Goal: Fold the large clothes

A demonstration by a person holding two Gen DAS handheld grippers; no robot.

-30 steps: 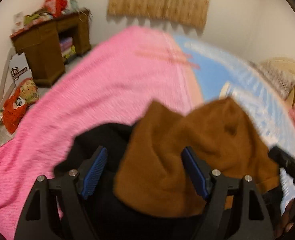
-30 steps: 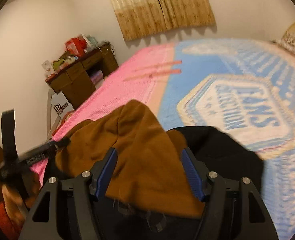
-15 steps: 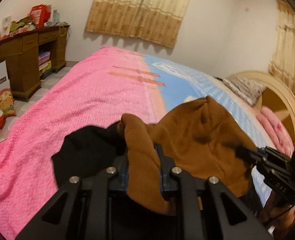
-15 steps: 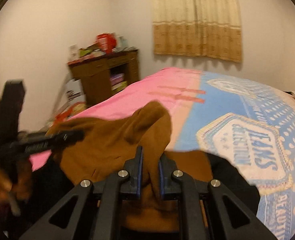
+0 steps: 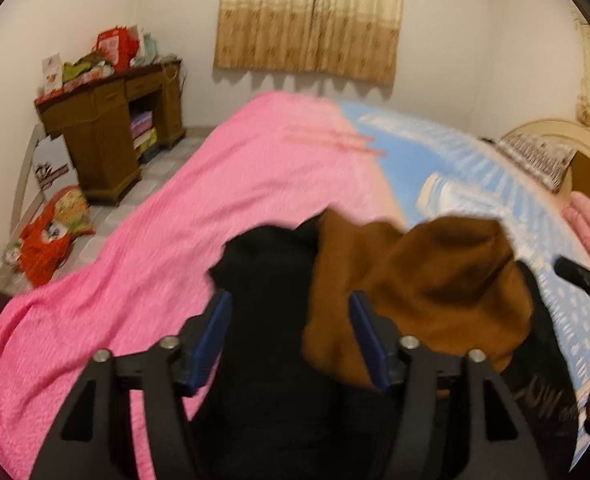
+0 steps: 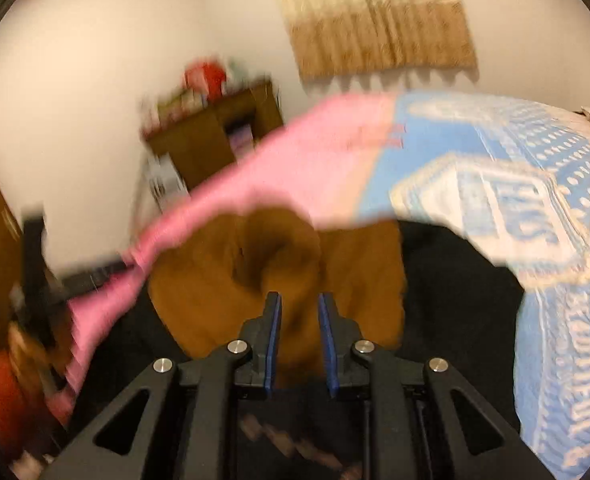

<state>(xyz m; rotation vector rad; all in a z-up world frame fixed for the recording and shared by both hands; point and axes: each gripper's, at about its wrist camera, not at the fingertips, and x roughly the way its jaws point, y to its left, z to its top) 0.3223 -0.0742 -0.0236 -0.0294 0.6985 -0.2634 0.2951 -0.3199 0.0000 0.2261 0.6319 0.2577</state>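
The garment is a heap of brown cloth over a black layer, bunched at the near edge of the bed. It is crumpled into humps and folds, so no long axis or heading can be read; in the left wrist view the brown mass spreads to the right of the black part, and in the right wrist view black cloth lies on both sides of the brown.

Left gripper: jaws stand wide and have just been opening. Black cloth and the left edge of the brown cloth lie between the blue pads; the pads do not press on it.

Right gripper: jaws stand narrow, with a fold of brown cloth pinched between the blue pads. The jaws have just eased slightly wider, but the cloth fills the gap. This view is motion-blurred.

The bed cover is pink on the side left of the garment and light blue with a white printed panel on the right. Beyond the bed, a curtain hangs on the far wall. Left of the bed stands a brown desk piled with clutter. At the right end of the bed is a rounded headboard.
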